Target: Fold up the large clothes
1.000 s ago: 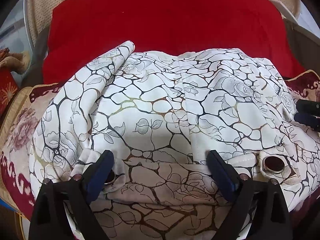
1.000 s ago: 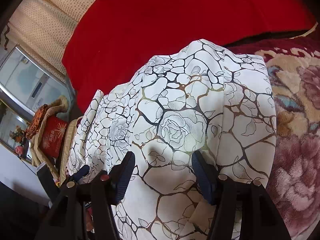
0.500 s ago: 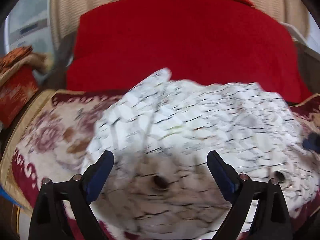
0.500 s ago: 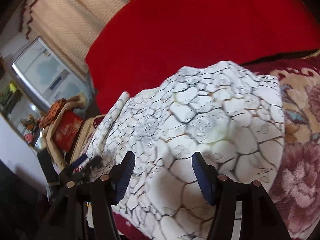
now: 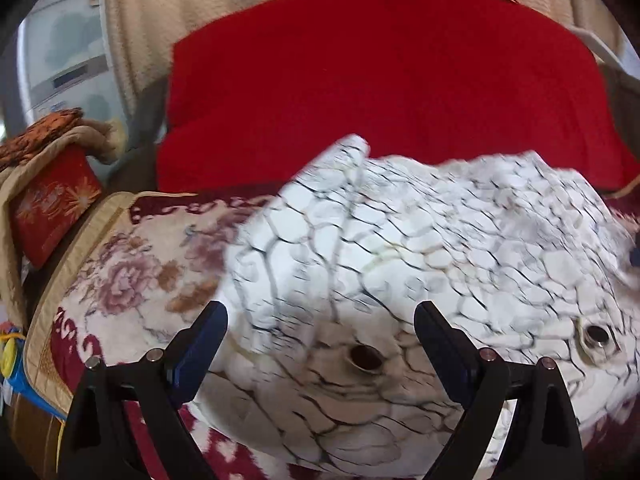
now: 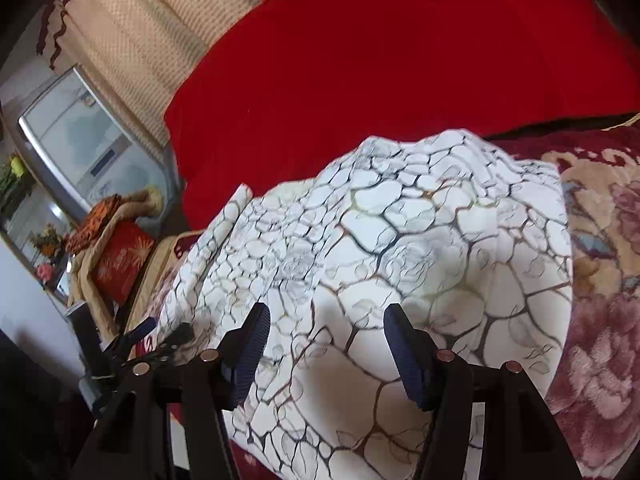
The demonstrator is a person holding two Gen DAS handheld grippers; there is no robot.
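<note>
Left wrist view, white patterned garment [image 5: 420, 264] on floral blanket [image 5: 132, 280], red cushion [image 5: 380, 92] behind, both grippers [image 5: 320, 328] [image 6: 326, 328] apart, empty.

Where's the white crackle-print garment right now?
The white crackle-print garment lies bunched on the floral plush blanket, in front of the red blanket; in both wrist views it fills the centre, just ahead of the open fingers.

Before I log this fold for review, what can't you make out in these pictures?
- White crack-patterned garment: motion-blurred in the left wrist view, so folds are unreadable.
- Its near edge: cut off by the frame bottom in both views.
- Left gripper: small, dark, at the right wrist view's edge.
</note>
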